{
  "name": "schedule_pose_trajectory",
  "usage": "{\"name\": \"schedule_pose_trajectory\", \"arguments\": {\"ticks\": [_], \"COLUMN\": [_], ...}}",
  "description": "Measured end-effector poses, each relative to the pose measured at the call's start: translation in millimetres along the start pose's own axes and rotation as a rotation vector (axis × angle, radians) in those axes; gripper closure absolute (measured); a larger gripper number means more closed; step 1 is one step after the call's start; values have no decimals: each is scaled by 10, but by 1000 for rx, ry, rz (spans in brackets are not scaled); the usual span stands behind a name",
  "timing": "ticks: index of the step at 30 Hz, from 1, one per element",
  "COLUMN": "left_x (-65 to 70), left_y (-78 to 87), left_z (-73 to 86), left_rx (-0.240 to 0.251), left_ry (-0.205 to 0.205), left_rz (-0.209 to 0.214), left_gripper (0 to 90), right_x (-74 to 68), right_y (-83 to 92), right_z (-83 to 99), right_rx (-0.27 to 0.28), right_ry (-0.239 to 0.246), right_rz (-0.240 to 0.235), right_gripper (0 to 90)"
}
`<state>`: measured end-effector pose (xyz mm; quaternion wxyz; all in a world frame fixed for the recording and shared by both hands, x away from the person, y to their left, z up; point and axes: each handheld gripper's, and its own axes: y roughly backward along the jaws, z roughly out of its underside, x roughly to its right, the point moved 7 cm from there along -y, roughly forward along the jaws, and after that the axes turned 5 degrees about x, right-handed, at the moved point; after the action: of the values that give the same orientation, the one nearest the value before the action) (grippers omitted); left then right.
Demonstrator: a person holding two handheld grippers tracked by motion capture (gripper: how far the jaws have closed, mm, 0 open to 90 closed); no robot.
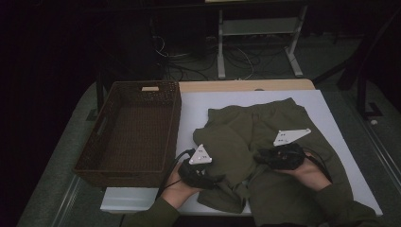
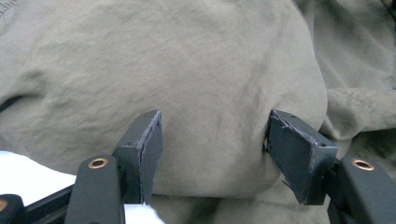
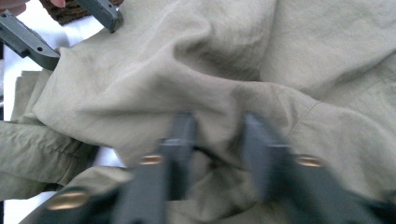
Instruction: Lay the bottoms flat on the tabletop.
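An olive green garment [image 1: 236,137] lies crumpled on the white table [image 1: 198,101]. At the garment's near left edge my left gripper [image 1: 220,178] points right into the cloth. Its own view has the jaws wide apart, the left gripper [image 2: 215,149] open, with a bulge of the garment [image 2: 187,70] between them. My right gripper [image 1: 259,156] rests on the middle of the garment, pointing left. In its blurred view the right gripper [image 3: 217,135] has its jaws close together on a raised fold of the garment [image 3: 187,70]. The left gripper [image 3: 79,35] stands at the top left there.
A dark brown woven basket [image 1: 175,127] stands empty on the table's left side, its long wall beside the garment. The person's forearms in olive sleeves come in from the bottom. Cables and a metal stand lie on the floor beyond the table's far edge.
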<state>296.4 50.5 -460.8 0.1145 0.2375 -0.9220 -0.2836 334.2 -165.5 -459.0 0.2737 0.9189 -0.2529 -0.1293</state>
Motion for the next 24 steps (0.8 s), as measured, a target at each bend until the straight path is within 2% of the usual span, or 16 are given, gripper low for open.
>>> {"name": "schedule_pose_trajectory", "arguments": {"ticks": [2,4,7,13,18,21,24], "left_x": [-10,-17,-31,-80,-104,-175,-292], "left_y": [-12,-15,-20,-75,-166,-250,-370], "left_z": [8,13,6,-56,-127,-175,-205], "left_rx": [-2,-5,-4,14,17,18,-8], "left_ry": [2,0,-6,-4,-29,-41,-51], "left_rz": [-6,-12,-25,-46,-67,-94,-127], "left_gripper": [357,357,357,357,364,377,405], "right_x": [13,39,127,350,529,632,734], "right_y": [-7,7,52,174,203,192,175], "right_z": [-13,-28,-55,-85,-62,-39,-1], "right_rx": [-3,-2,4,32,24,17,3], "right_ry": [13,24,25,-8,-36,-57,-78], "right_rz": [5,20,64,123,164,179,196], "right_gripper": [825,871,878,877,877,877,877]}}
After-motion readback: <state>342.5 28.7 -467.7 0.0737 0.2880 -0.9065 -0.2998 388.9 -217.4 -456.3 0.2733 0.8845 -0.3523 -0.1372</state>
